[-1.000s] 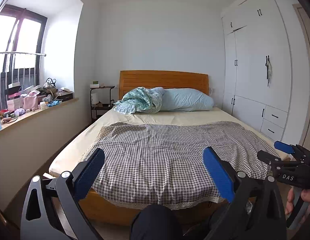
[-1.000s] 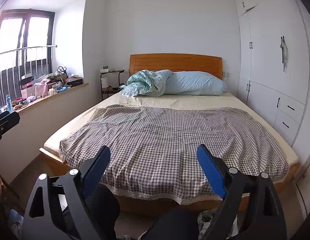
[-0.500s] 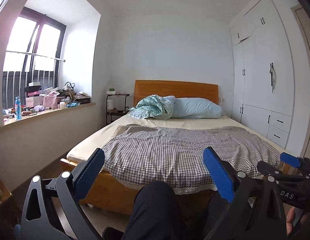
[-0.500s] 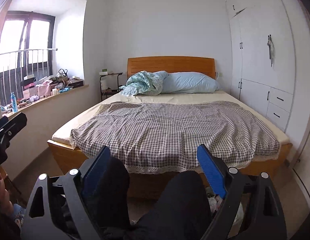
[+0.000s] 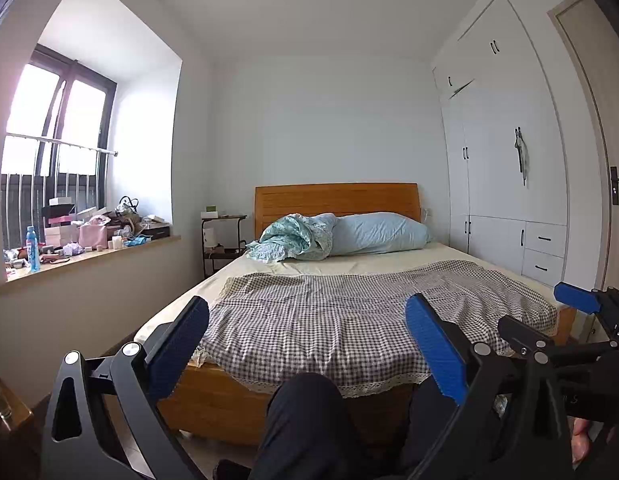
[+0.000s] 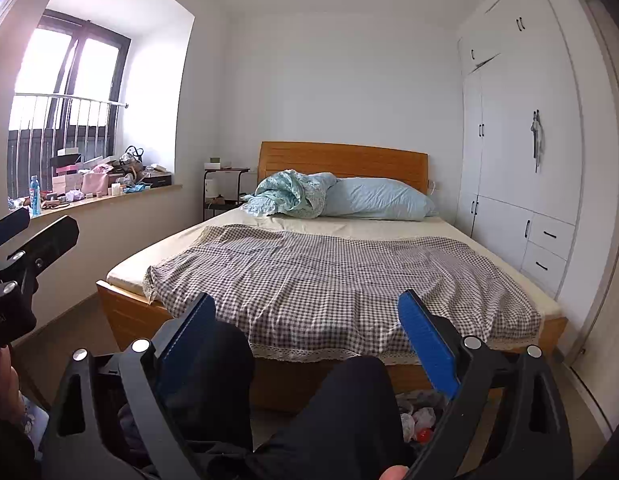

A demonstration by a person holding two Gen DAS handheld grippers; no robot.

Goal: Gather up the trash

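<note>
Crumpled trash [image 6: 419, 420], white plastic with a red bit, lies on the floor at the foot of the bed, partly hidden behind my right finger and the person's dark legs [image 6: 341, 408]. My left gripper [image 5: 307, 344] is open and empty, held at knee height facing the bed. My right gripper [image 6: 307, 334] is open and empty, also facing the bed. The right gripper also shows at the right edge of the left wrist view [image 5: 577, 320], and the left gripper at the left edge of the right wrist view [image 6: 25, 240].
A wooden bed [image 5: 213, 396] with a checked blanket [image 5: 349, 320], a blue pillow and a bundled quilt fills the room. A cluttered window sill [image 5: 81, 258] runs along the left wall. A small bedside shelf [image 5: 223, 240] stands by the headboard. White wardrobes [image 5: 509, 184] line the right wall.
Both grippers have pulled back and tilted up from the bed. The person's legs and the floor trash have come into view. Both jaws have stayed open.
</note>
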